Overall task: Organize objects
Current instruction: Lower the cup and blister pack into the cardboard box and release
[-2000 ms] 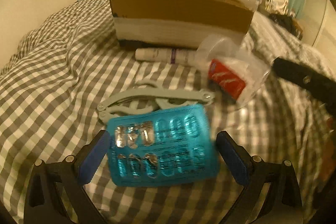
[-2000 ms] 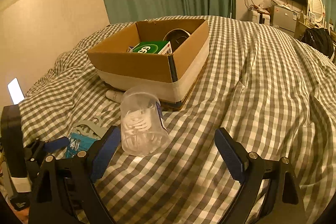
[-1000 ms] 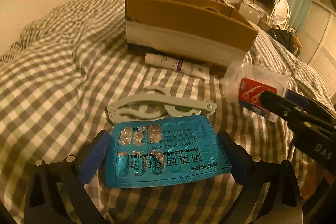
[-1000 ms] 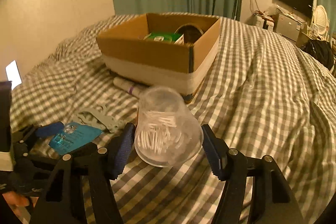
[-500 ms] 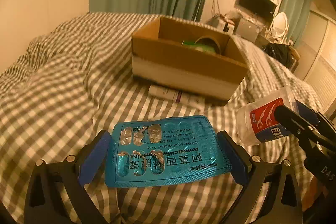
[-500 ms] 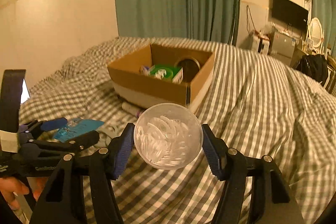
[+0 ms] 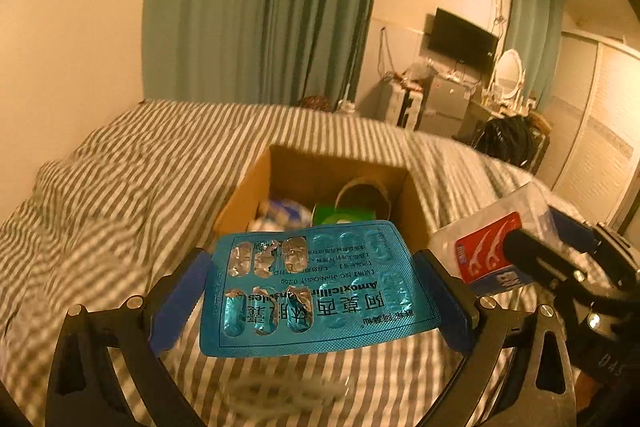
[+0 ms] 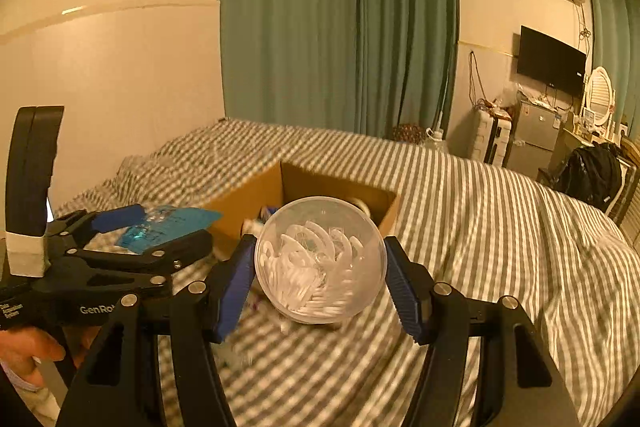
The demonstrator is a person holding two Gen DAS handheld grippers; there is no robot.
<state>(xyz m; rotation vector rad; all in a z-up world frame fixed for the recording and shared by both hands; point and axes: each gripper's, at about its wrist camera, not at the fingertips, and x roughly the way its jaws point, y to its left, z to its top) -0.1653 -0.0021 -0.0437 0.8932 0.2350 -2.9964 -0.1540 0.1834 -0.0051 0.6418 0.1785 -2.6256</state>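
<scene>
My left tongs (image 7: 316, 301) are clamped edge-on across a blue pill sheet (image 7: 316, 287), pads pinching its two short ends. The sheet lies flat and level, long axis running straight across between the pads. My right tongs (image 8: 320, 263) are squeezed on a clear plastic tub (image 8: 320, 259) of white floss picks. The tub lies on its side with its round end facing the camera, so its axis points forward along the fingers.

The relation that matters: the open cardboard box (image 7: 320, 183) sits ahead of and below both tongs, on the checked bedspread (image 7: 120, 187). From the left wrist view the sheet's far edge overlaps the box's near wall, so the left load looks closest to clearing the rim. From the right wrist view the tub (image 7: 492, 247) covers the middle of the box opening (image 8: 296, 183), also lined up. The two tongs are side by side, left (image 8: 160, 227) just beside the right, so both drops compete for the same opening. The box already holds a green carton (image 7: 344, 217) and a round tin (image 7: 362, 193); free floor looks limited.

Versus two seconds ago: the sheet and tub were down on the bedspread and my tongs stood apart around them. Now both are gripped, lifted and carried toward the box. The box interior is visible from above, where before I saw mostly its side wall. The grey plastic hanger and the white tube are gone from clear view; there's only blur below the sheet.

Next, I'd judge: go forward over the rim and release one at a time.
</scene>
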